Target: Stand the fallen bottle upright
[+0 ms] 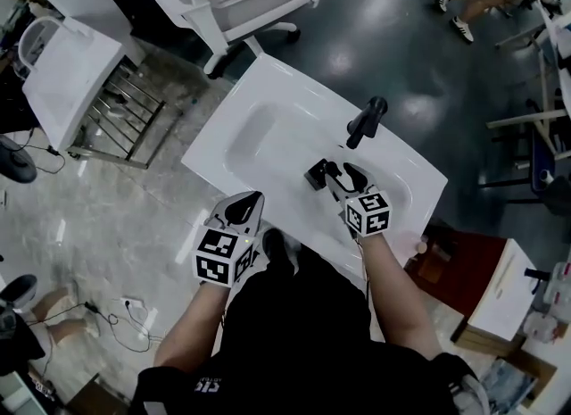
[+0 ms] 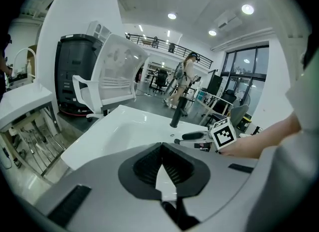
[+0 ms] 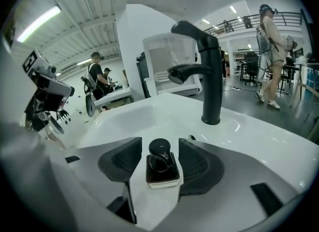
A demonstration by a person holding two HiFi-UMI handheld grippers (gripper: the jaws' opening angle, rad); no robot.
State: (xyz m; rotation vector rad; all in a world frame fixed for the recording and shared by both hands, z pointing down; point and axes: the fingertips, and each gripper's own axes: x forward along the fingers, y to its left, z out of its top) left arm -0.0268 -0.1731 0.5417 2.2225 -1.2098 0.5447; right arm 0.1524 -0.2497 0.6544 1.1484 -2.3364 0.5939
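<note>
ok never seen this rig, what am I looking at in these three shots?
No robot here: a person holds a two-jaw gripper in each hand. The top-down shot comes from a camera on their head. The other two come from cameras riding on each gripper, looking along its jaws. Below is a white sink with a black faucet. A small dark bottle stands upright on the sink's flat edge between the right gripper's open jaws, with the pads clear of it. The left gripper is empty, jaws together.

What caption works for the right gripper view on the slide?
Small dark square bottle with round black cap stands upright on the white basin inside the open right gripper, black faucet behind.
</note>
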